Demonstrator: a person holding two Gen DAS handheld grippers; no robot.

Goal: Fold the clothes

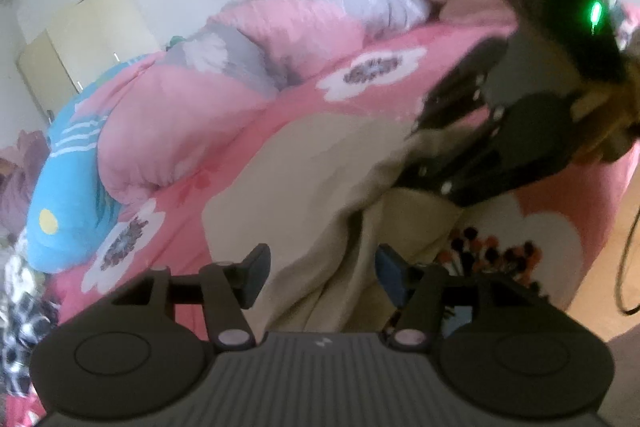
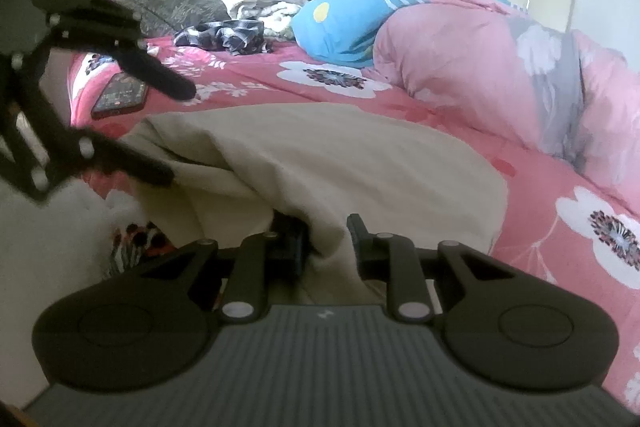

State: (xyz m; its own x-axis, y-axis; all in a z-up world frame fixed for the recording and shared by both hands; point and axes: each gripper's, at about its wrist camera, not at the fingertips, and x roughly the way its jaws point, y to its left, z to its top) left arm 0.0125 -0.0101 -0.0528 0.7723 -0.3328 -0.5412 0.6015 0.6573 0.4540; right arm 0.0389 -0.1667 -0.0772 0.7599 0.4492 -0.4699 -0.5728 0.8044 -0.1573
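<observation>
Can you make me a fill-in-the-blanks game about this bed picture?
1. The cloth being folded is ____ in colour.
2. The phone lies on the ____.
3. The left claw is wide ____.
4. The sheet has big white ____ printed on it.

Missing words: beige; bed; open; flowers

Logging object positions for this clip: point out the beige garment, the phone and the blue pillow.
Garment [image 2: 340,155]: right wrist view, flat middle.
Phone [image 2: 120,99]: right wrist view, screen.
Pillow [image 2: 340,27]: right wrist view, blue side.

A phone [image 2: 120,97] lies on the pink floral bedsheet [image 2: 248,75] (beside a checked cloth [image 2: 224,35]).
</observation>
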